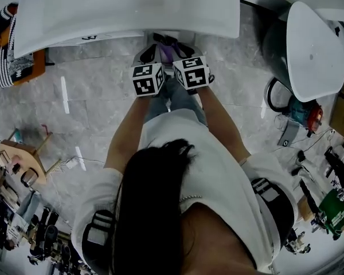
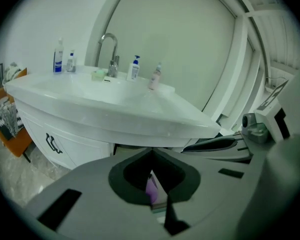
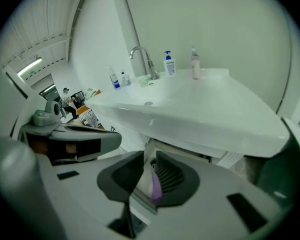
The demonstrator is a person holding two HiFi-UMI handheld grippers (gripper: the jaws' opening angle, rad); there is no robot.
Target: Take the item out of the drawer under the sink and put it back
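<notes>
Risk first: clamping the left gripper (image 2: 151,154) narrow on the purple item (image 2: 152,190), sharing that same item with the right gripper (image 3: 146,159), likewise closed narrow on it, both hanging just under the near rim of the sink (image 1: 160,13), not seeing the drawer. Courting a slip or a twist by pulling the two out of step, and, judging by the closeness, a knock against that rim by lifting straight up. Reading nothing: finding only square markers on the cubes (image 1: 148,79) and print too small on the bottles (image 2: 134,68).
</notes>
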